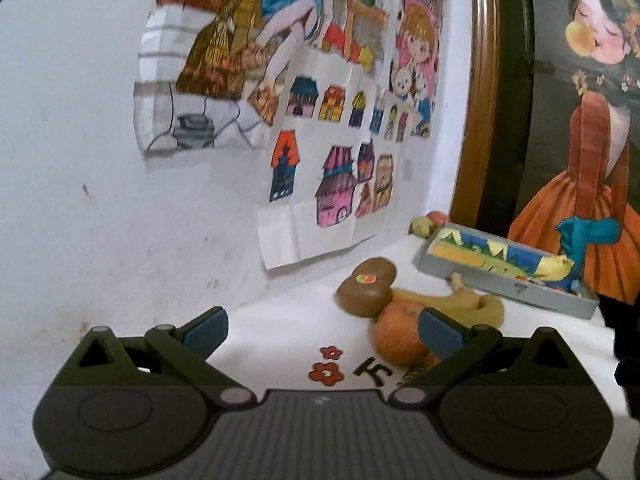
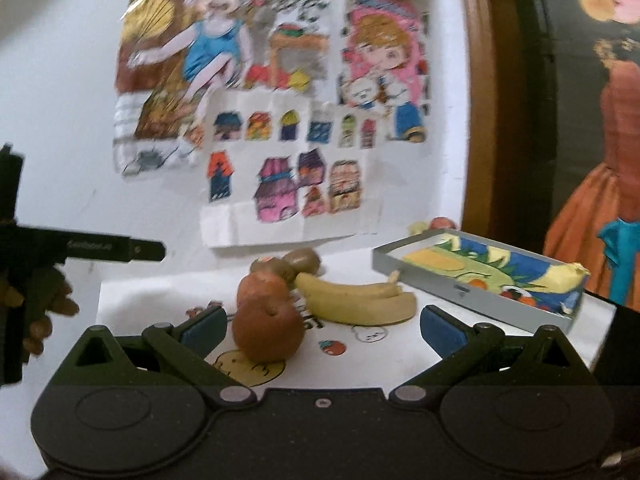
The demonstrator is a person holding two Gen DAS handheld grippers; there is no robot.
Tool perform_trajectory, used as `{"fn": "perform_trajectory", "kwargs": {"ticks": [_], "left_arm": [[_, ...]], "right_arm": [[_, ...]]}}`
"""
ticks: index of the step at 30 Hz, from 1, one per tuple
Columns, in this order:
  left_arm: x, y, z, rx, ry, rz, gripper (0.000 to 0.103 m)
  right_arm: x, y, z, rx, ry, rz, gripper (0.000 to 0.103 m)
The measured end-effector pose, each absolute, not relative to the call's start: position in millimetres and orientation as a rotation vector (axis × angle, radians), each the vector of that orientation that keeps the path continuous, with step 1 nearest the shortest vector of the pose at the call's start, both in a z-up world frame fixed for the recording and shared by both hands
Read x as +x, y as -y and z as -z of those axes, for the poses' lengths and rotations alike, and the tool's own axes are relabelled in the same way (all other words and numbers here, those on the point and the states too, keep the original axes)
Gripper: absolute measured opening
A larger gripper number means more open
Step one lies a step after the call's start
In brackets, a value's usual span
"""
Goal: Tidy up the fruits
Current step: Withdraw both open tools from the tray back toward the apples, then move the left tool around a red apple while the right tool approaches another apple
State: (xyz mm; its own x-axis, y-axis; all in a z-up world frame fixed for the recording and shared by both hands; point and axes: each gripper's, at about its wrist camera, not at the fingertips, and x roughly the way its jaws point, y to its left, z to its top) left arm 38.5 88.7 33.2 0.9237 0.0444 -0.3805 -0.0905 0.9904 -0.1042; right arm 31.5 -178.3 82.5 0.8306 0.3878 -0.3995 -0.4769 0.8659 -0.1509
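My left gripper (image 1: 324, 332) is open and empty, low over the white mat (image 1: 272, 336). Just ahead and to its right lie two brown kiwis (image 1: 366, 288), one with a sticker, an orange-red round fruit (image 1: 396, 336) partly behind the right finger, and yellow bananas (image 1: 464, 304). My right gripper (image 2: 323, 328) is also open, and one orange-red round fruit (image 2: 268, 332) sits between its fingers, nearer the left one, untouched. A second round fruit (image 2: 262, 290), the kiwis (image 2: 290, 264) and the bananas (image 2: 360, 300) lie beyond. A grey tray (image 2: 460, 292) lined with colourful paper stands at the right.
The tray (image 1: 520, 294) sits against a framed picture (image 1: 580, 160) on the right. Paper drawings (image 1: 320, 140) hang on the white wall close behind the fruit. Small fruits (image 1: 430, 222) lie in the back corner. A hand (image 2: 40, 312) holds the left tool's black body (image 2: 116, 248) at far left.
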Motion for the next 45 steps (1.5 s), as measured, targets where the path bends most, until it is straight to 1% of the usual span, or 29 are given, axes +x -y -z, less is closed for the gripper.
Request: {"fn": "perform_trajectory", "kwargs": {"ticks": [11, 21, 28, 34, 43, 45], "left_arm": [[91, -100, -16, -0.054, -0.462, 0.023, 0.103], [132, -87, 1, -0.057, -0.509, 0.137, 0.103], [153, -80, 9, -0.07, -0.527, 0.179, 0.103], [167, -74, 12, -0.077, -0.536, 0.238, 0.103], [172, -73, 14, -0.084, -0.543, 0.269, 0.103], [173, -73, 14, -0.087, -0.545, 0.271, 0.103]], "right_arm": [[89, 131, -51, -0.392, -0.464, -0.611, 0.102], [126, 110, -22, -0.415, -0.547, -0.67, 0.102], [142, 100, -13, -0.413, -0.586, -0.697, 0.102], [151, 94, -7, -0.407, -0.614, -0.7, 0.097], [160, 93, -6, -0.39, -0.637, -0.688, 0.079], [161, 95, -6, -0.383, -0.644, -0.688, 0.077]]}}
